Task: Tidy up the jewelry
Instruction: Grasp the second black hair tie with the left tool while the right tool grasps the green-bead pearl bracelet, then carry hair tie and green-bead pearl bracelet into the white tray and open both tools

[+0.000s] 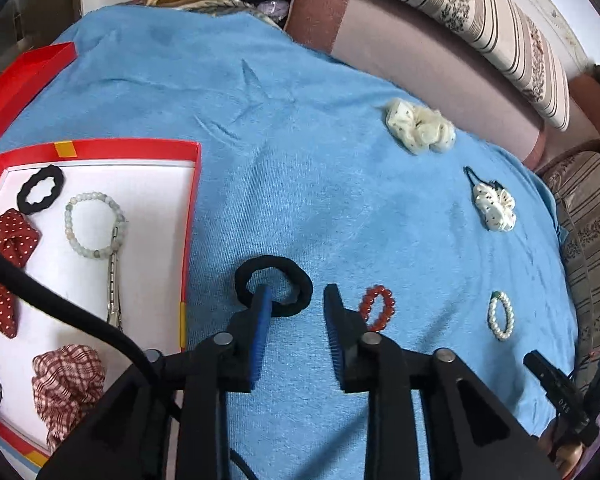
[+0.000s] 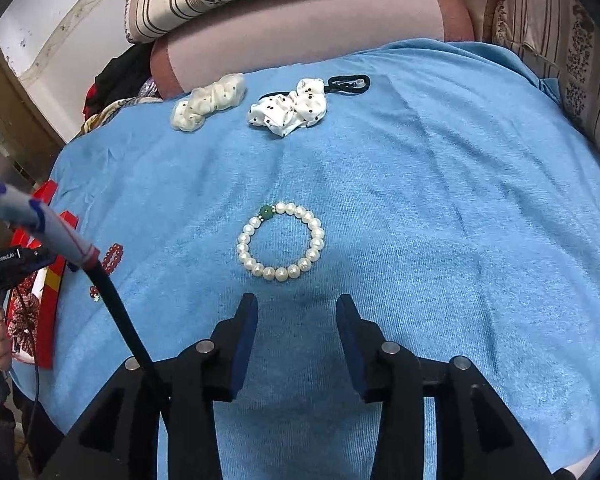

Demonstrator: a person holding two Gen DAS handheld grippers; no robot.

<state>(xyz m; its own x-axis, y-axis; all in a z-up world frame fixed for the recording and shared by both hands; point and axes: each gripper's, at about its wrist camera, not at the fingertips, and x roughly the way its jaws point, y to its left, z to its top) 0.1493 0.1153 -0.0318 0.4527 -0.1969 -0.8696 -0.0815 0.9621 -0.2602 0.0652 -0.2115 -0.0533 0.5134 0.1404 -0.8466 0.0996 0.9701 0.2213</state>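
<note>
Left tongs (image 1: 298, 294) parted over black hair tie (image 1: 273, 286) lying flat, right tongs (image 2: 296, 304) parted near pearl bracelet (image 2: 281, 240)

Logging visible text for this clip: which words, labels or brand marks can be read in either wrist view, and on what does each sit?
"GenRobot.AI": white label on the left gripper, seen at the left edge of the right wrist view; small, so the first letters are uncertain.
"DAS": tiny vertical print on the right gripper, low in the left wrist view; barely legible.
No text shows on the red box.
</note>
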